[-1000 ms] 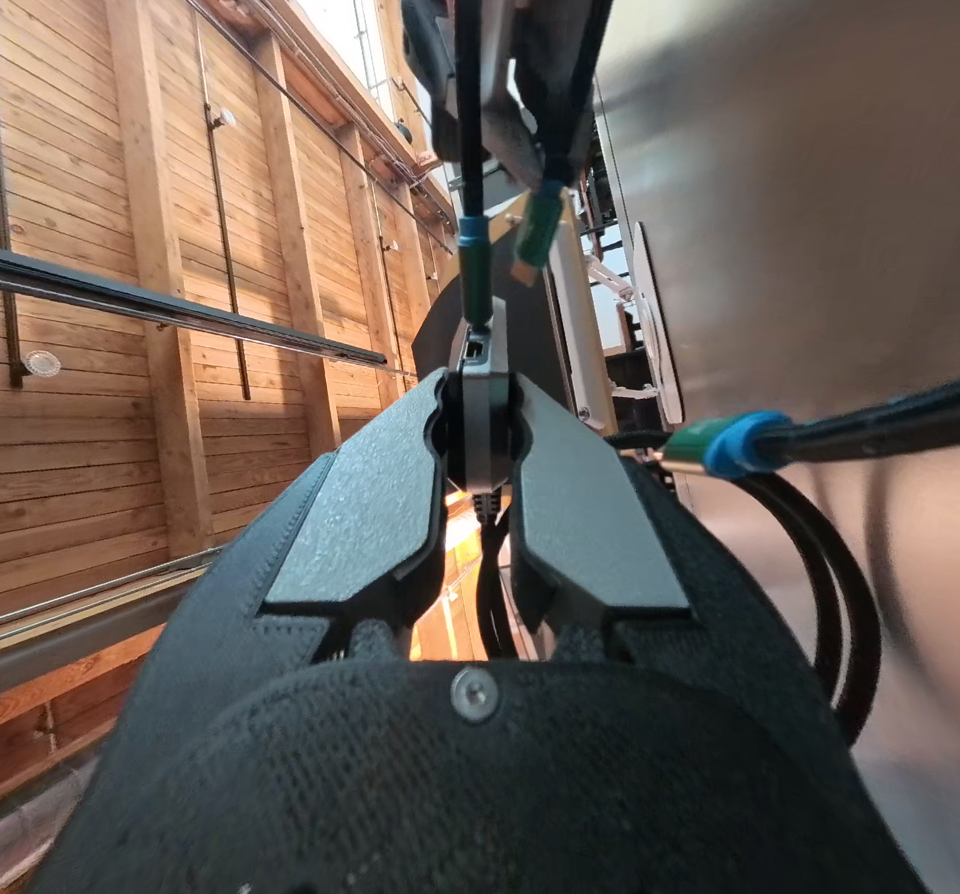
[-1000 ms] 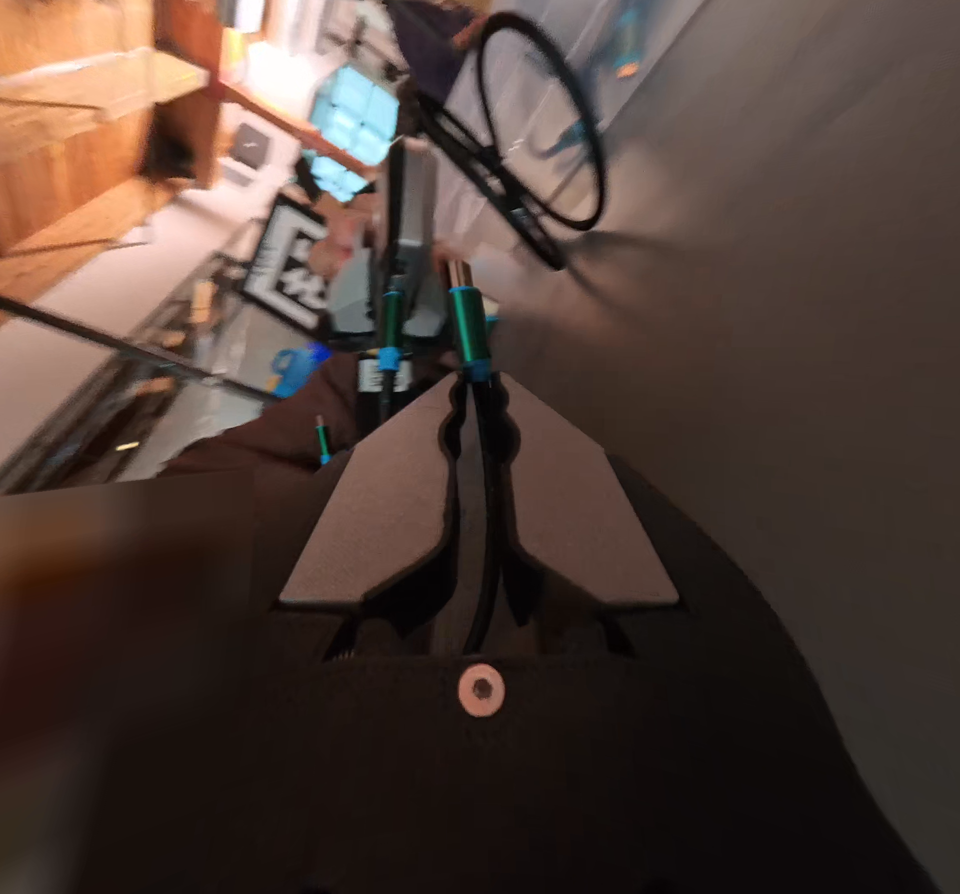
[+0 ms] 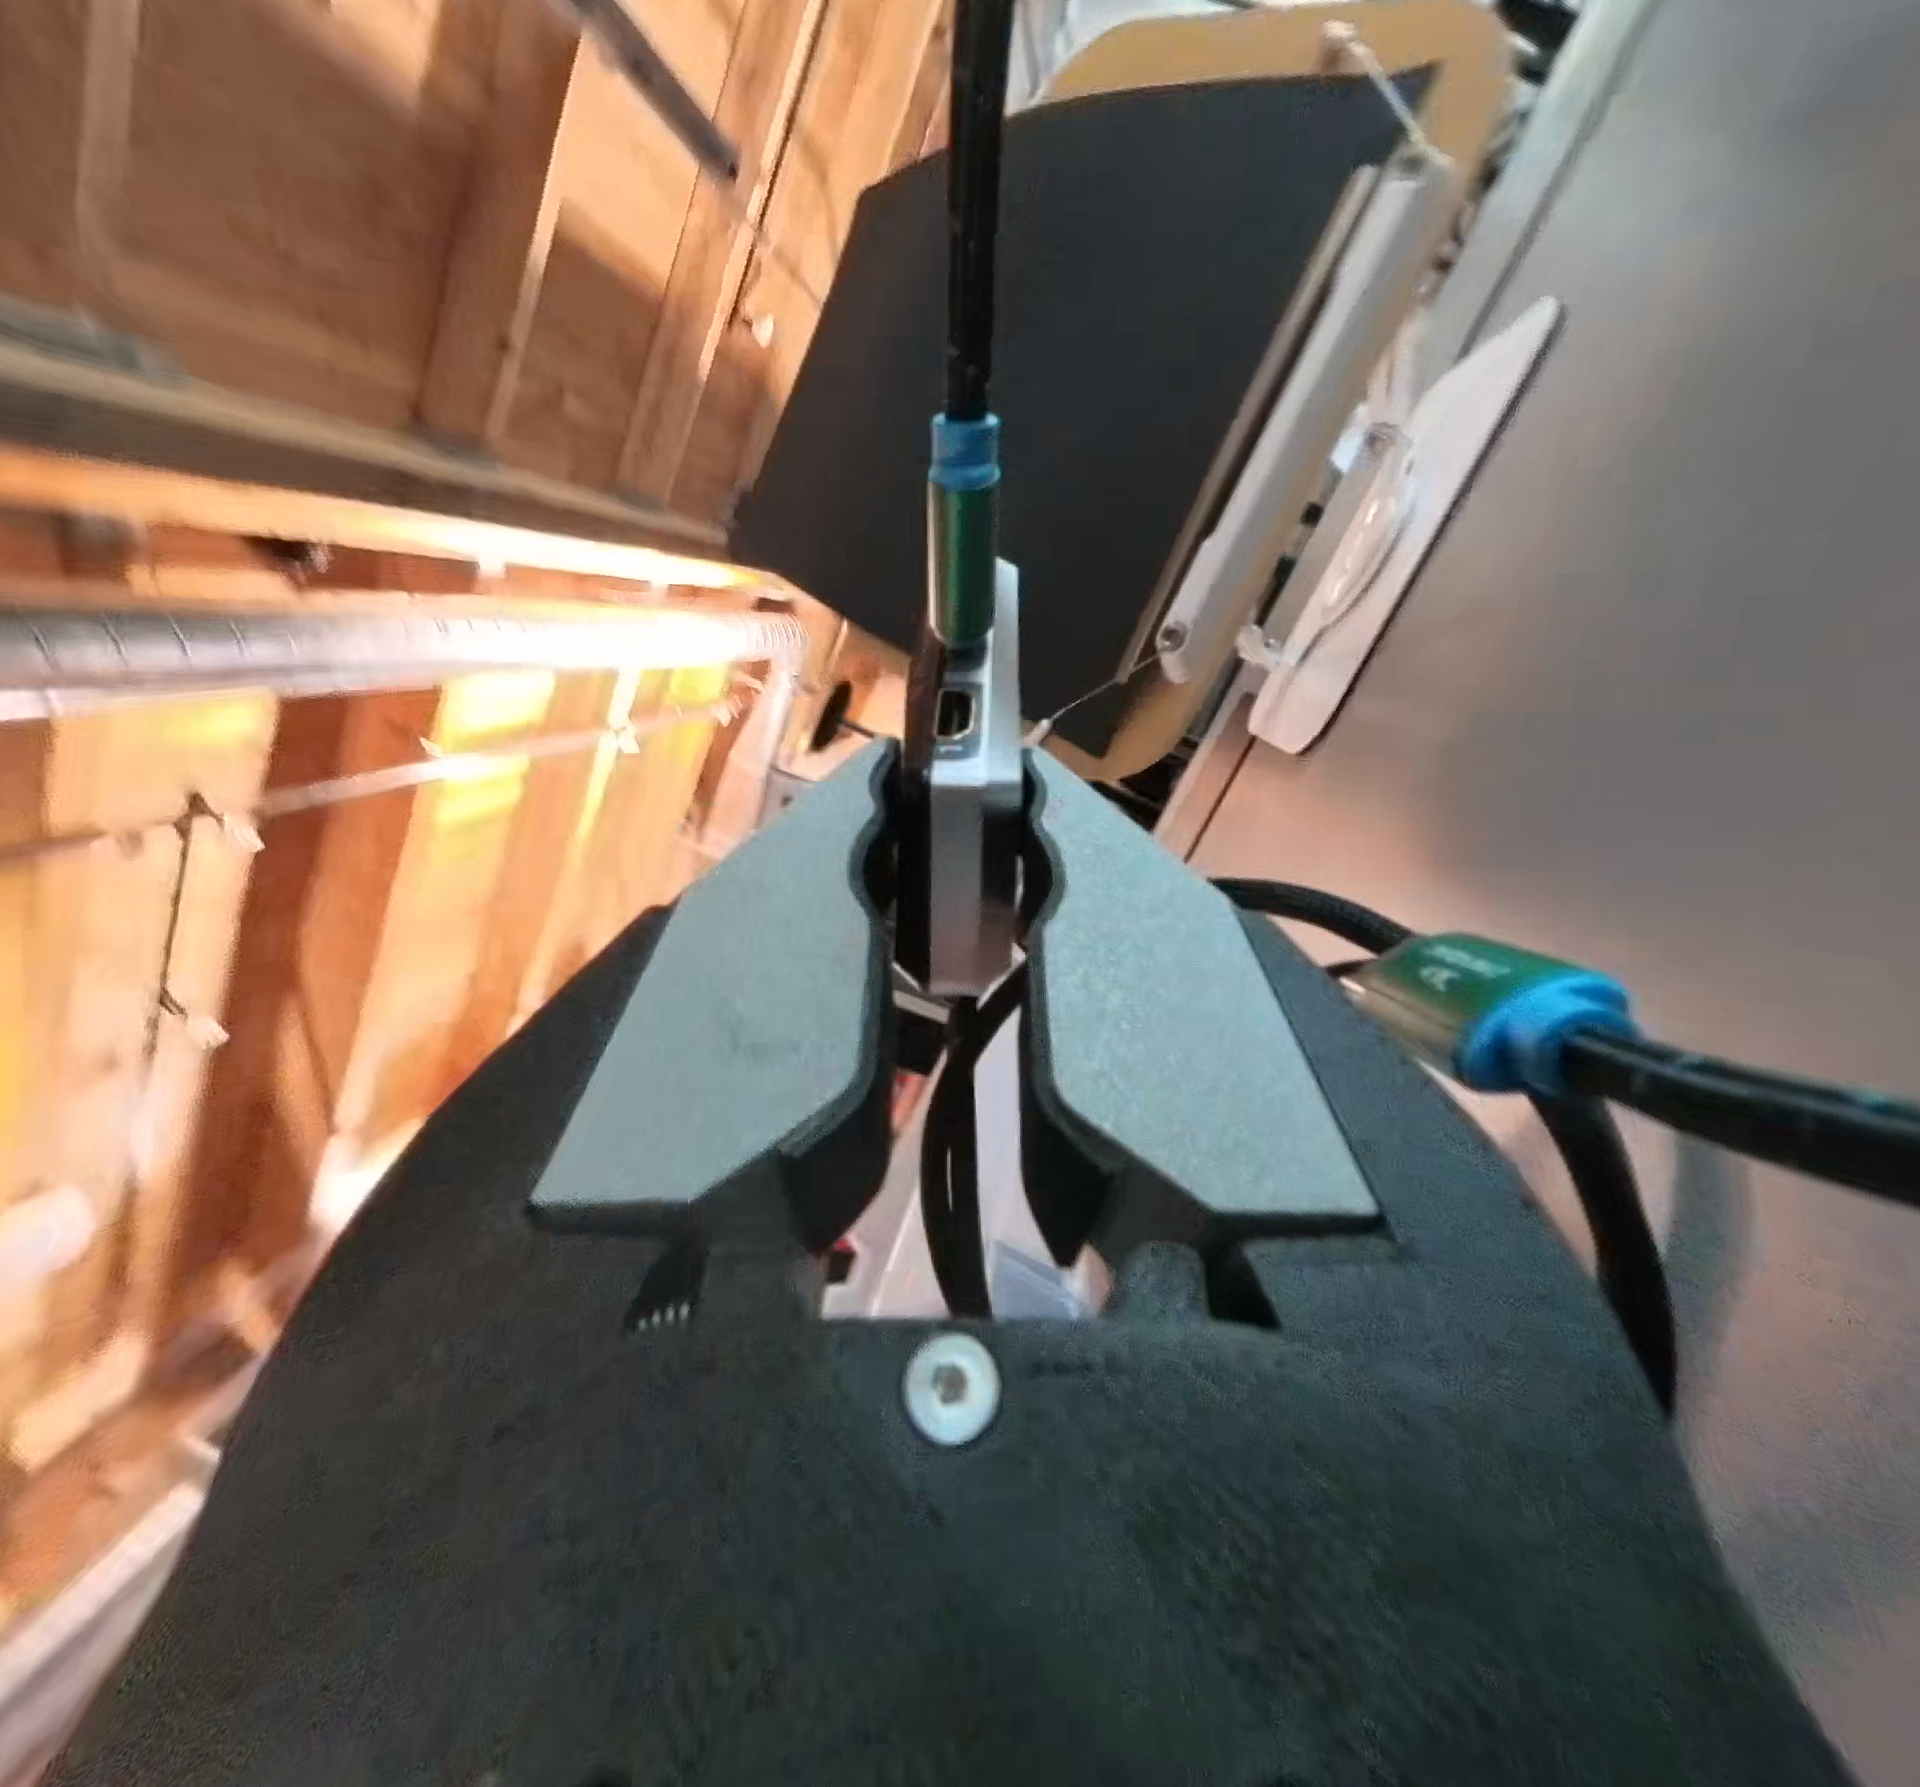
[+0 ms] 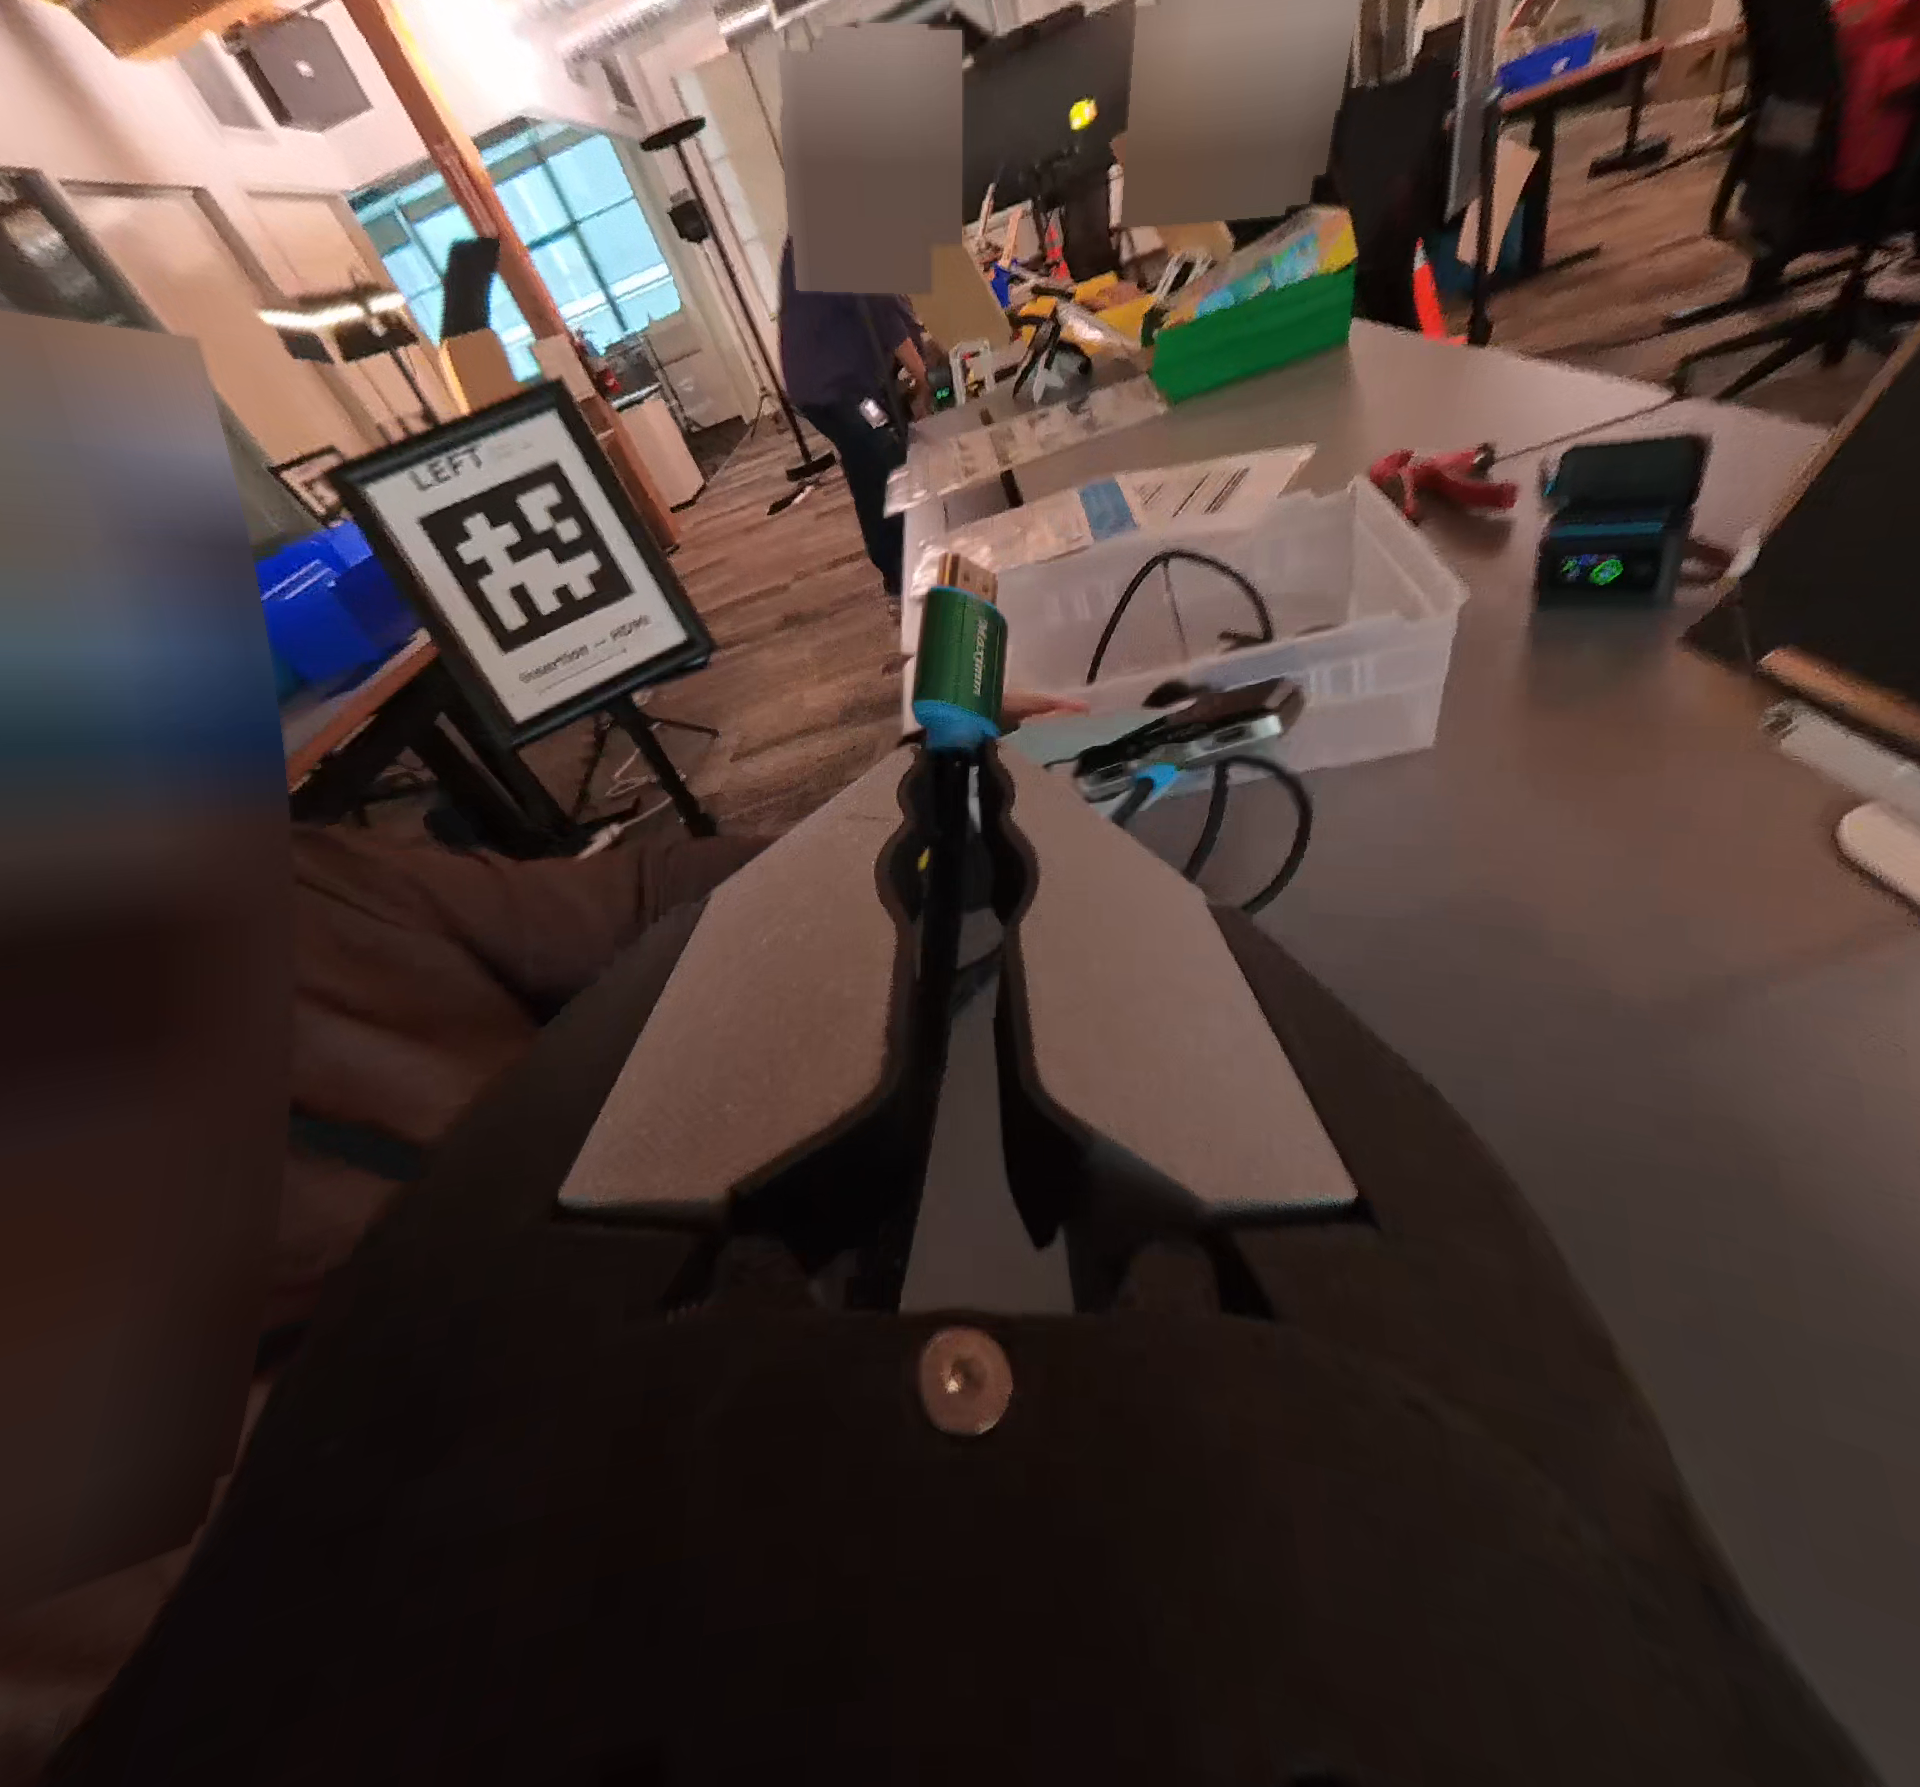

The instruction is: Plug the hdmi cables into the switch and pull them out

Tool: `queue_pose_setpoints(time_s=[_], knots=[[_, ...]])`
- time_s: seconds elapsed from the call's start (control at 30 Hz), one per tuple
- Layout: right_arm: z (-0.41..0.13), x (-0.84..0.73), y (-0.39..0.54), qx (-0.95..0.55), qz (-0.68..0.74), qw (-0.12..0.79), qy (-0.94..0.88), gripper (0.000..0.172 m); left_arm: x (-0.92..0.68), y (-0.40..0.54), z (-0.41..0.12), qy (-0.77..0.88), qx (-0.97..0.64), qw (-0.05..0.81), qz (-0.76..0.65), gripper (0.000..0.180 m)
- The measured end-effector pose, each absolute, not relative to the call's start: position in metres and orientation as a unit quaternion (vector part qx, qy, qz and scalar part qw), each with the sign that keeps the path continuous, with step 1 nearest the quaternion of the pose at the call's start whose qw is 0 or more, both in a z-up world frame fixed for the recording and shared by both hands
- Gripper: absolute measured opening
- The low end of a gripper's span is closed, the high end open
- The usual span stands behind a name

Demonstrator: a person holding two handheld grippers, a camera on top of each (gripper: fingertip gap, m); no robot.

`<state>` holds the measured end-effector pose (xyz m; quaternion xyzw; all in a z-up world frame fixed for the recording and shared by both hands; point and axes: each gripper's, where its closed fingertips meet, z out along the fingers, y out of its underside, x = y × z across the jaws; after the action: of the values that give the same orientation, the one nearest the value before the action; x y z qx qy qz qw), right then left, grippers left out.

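The grey worktop (image 4: 1558, 958) fills the right of the right wrist view, its near stretch bare up to the clear bin (image 4: 1382, 594); its left edge drops to wood floor (image 4: 748, 615), where a framed marker sign (image 4: 520, 553) stands on an easel. A person (image 4: 852, 366) stands far back by a cluttered bench. In the left wrist view, a wood-slat wall (image 3: 312, 231) fills the left and a black panel (image 3: 1091, 335) stands behind the jaws.

The left gripper (image 3: 961, 781) clamps the silver switch (image 3: 971, 864) edge-on, both pads against its sides. One green plug (image 3: 961, 553) sits in its top port; the port below it is open. Another green plug (image 3: 1455, 999) lies loose at the right, near the gripper.

The right gripper (image 4: 951, 781) pinches a black cable (image 4: 940, 885) just behind a green plug (image 4: 961, 657), whose gold tip points up and away, in free air. The switch shows beyond it, low before the bin.

A second ago, both views were rolled sideways and the right gripper's plug hovered close beside the switch; it now stands well apart from it.
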<state>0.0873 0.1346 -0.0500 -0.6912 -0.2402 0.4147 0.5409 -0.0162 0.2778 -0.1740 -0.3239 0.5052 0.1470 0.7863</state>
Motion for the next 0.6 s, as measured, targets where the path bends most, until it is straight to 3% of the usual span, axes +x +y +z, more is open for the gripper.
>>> queue_pose_setpoints(time_s=[0.17, 0.23, 0.47, 0.6], knots=[[0.007, 0.134, 0.169, -0.64, 0.434, 0.613, -0.163, 0.005, -0.023, 0.277, -0.173, 0.491, -0.34, 0.795, 0.108, 0.018], [0.005, 0.16, 0.191, -0.643, 0.417, 0.63, -0.123, 0.005, -0.022, 0.272, -0.177, 0.502, -0.325, 0.792, 0.125, 0.018], [-0.139, 0.18, 0.246, -0.782, 0.332, 0.521, -0.081, 0.005, -0.013, 0.262, -0.184, 0.527, -0.279, 0.787, 0.16, 0.018], [-0.221, 0.208, 0.261, -0.871, 0.159, 0.461, -0.059, 0.005, -0.008, 0.256, -0.191, 0.545, -0.248, 0.779, 0.186, 0.017]])
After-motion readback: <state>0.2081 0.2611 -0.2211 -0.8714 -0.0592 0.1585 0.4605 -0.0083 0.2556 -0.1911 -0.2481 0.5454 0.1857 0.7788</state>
